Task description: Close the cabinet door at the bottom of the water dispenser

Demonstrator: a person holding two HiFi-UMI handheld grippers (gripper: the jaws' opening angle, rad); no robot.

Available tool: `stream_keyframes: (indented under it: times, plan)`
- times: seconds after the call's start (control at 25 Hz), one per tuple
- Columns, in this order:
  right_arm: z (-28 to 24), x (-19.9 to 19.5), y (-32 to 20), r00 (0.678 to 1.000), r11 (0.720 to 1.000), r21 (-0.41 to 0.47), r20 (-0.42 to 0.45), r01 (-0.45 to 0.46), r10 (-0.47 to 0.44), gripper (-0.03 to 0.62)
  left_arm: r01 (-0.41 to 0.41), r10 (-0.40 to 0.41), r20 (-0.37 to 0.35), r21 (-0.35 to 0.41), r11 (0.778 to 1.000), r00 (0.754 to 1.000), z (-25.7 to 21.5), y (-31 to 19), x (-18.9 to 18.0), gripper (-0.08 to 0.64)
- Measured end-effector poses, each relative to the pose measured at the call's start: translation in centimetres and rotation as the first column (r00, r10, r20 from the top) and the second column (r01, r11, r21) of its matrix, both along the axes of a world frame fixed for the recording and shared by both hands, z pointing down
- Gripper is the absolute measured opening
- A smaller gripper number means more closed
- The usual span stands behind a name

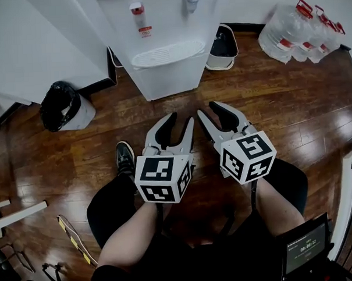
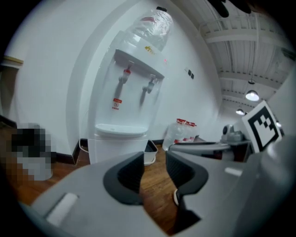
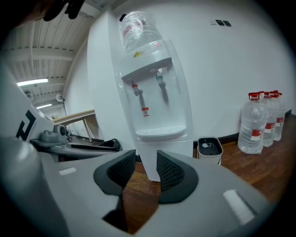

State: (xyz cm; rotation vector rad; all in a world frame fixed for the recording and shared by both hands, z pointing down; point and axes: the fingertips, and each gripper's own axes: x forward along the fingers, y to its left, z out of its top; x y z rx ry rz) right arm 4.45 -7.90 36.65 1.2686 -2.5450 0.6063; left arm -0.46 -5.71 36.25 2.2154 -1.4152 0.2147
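- Head view: the water dispenser (image 1: 159, 21) stands against the wall, straight ahead of both tools. Its cabinet door (image 1: 168, 79) is the low white front under the drip tray. No door leaf swings out, so it looks flush to me. The left tool (image 1: 181, 120) and right tool (image 1: 207, 109) hang side by side over the wooden floor (image 1: 279, 103), well apart from the dispenser, with their tips aimed at it. The right one sits slightly nearer.
- Left gripper view: the left tool (image 2: 154, 159) is parted to a middling gap, with only floor between its pads. The upright dispenser (image 2: 125, 115) lies ahead and a little to the left of that gap.
- Right gripper view: the right tool (image 3: 145, 159) is also moderately parted and holds nothing. The dispenser's low cabinet (image 3: 171, 146) shows straight through the gap, so this tool seems better lined up for any push.
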Motion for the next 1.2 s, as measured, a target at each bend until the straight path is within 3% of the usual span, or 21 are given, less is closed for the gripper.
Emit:
stream_keyframes:
  times: [0.16, 0.28, 0.64, 0.88, 1.2]
  plan:
    - [-0.4, 0.2, 1.2, 0.999, 1.000, -0.010, 0.039, -0.028, 0.028, 0.137, 0.008, -0.009, -0.099, -0.009, 1.000, 0.995, -1.0, 1.9, 1.0, 0.167]
    - [0.1, 0.5, 2.8, 0.999, 0.999, -0.021, 0.033, -0.032, 0.032, 0.137, 0.028, -0.028, -0.120, -0.001, 1.000, 0.992, -1.4, 3.5, 1.2, 0.167]
    - [-1.3, 2.1, 6.9, 0.997, 0.998, 0.036, 0.065, -0.051, 0.049, 0.021, 0.054, -0.055, 0.014, 0.057, 0.997, 0.998, -0.4, 7.7, -0.1, 0.169]
    - [-2.6, 1.8, 9.8, 0.996, 0.997, 0.072, 0.084, -0.002, -0.004, 0.005, 0.022, -0.028, 0.038, 0.140, 0.990, 0.999, -2.1, 10.3, 1.1, 0.167]
    - [-2.3, 1.5, 13.6, 0.998, 0.992, 0.112, 0.028, 0.051, -0.054, 0.005, 0.019, -0.044, 0.110, 0.218, 0.976, 0.993, -2.3, 12.4, 0.9, 0.167]
